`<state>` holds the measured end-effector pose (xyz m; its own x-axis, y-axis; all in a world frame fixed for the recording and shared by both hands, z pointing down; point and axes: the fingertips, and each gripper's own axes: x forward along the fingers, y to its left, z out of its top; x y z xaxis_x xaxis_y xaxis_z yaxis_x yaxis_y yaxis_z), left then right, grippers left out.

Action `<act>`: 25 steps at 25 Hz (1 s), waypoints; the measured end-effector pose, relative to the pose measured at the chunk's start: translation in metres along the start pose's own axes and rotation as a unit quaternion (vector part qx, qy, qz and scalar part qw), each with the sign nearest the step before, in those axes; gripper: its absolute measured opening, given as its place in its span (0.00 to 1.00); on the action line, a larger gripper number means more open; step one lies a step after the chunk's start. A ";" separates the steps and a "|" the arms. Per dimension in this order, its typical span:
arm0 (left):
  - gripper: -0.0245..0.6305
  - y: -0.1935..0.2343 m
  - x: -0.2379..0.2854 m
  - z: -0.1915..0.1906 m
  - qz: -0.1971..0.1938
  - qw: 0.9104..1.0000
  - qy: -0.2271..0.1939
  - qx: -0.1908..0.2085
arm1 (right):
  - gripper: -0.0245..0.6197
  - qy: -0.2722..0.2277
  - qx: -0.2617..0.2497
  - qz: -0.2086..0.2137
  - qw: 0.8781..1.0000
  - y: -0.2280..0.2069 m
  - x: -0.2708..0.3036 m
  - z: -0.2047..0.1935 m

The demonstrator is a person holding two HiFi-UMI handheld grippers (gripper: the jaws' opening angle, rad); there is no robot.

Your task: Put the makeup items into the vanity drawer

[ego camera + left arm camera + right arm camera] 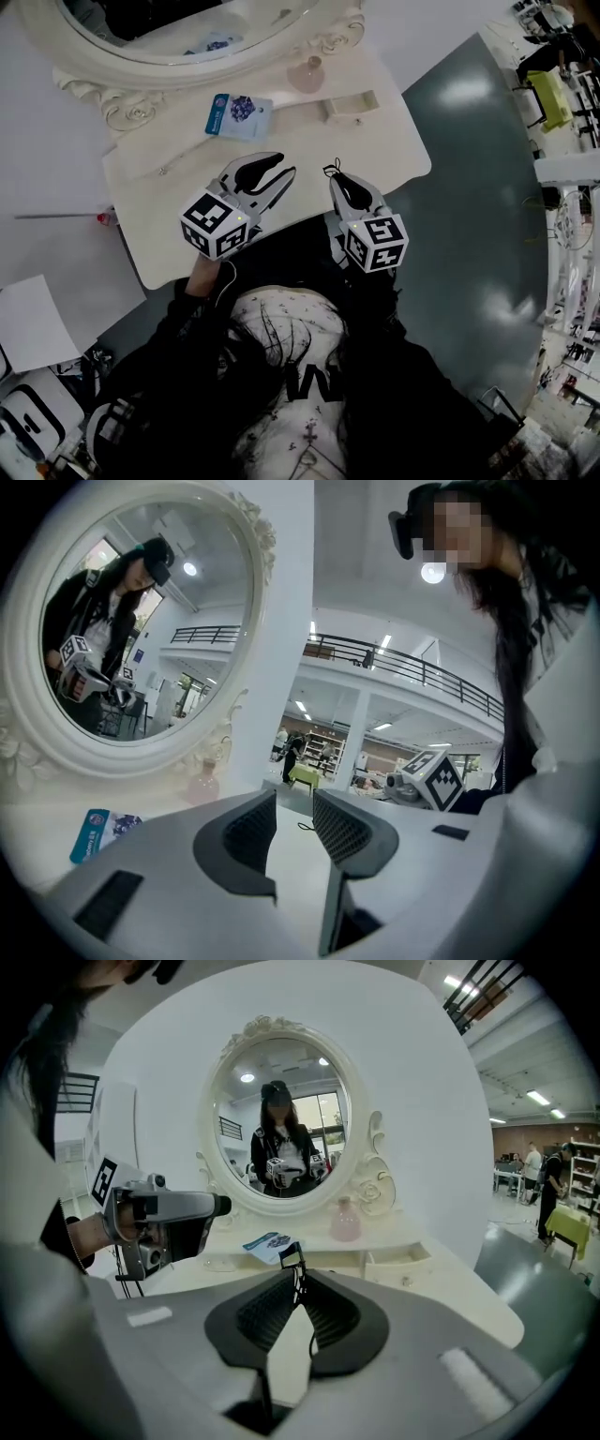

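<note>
A cream vanity table (394, 159) carries a blue packet (240, 114), a pink bottle (309, 73) and a small drawer (352, 105) standing pulled out. My left gripper (277, 174) hovers over the table's front part, open, with nothing between its fingers (253, 832). My right gripper (337, 178) is beside it at the front edge, shut on a thin black wire-like item (292, 1258) that sticks up from the fingertips. In the right gripper view the packet (268, 1241), bottle (345, 1220) and open drawer (398, 1262) lie ahead, with the left gripper (187, 1208) at the left.
An oval mirror (187, 37) in an ornate white frame stands at the table's back and reflects the person. A thin stick with a red tip (101, 217) lies left of the table. White sheets (33, 319) are at lower left. Grey floor (478, 206) lies to the right.
</note>
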<state>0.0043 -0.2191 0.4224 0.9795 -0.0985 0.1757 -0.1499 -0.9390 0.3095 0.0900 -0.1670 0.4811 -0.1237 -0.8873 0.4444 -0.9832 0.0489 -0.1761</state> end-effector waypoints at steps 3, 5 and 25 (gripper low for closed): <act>0.22 0.023 0.015 0.007 0.043 0.999 -0.011 -0.009 | 0.11 0.011 -0.020 0.025 0.999 -0.020 0.017 0.008; 0.22 0.032 0.027 0.014 0.067 0.997 -0.021 -0.017 | 0.11 0.021 -0.037 0.042 0.998 -0.038 0.026 0.015; 0.22 0.051 0.071 0.014 0.242 0.969 -0.023 -0.050 | 0.11 0.136 -0.219 0.140 0.956 -0.171 0.123 0.020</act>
<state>0.0677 -0.2784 0.4372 0.7960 -0.5354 0.2822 -0.6029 -0.7427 0.2914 0.2452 -0.2939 0.5488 -0.3618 -0.6627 0.6557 -0.8615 0.5064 0.0364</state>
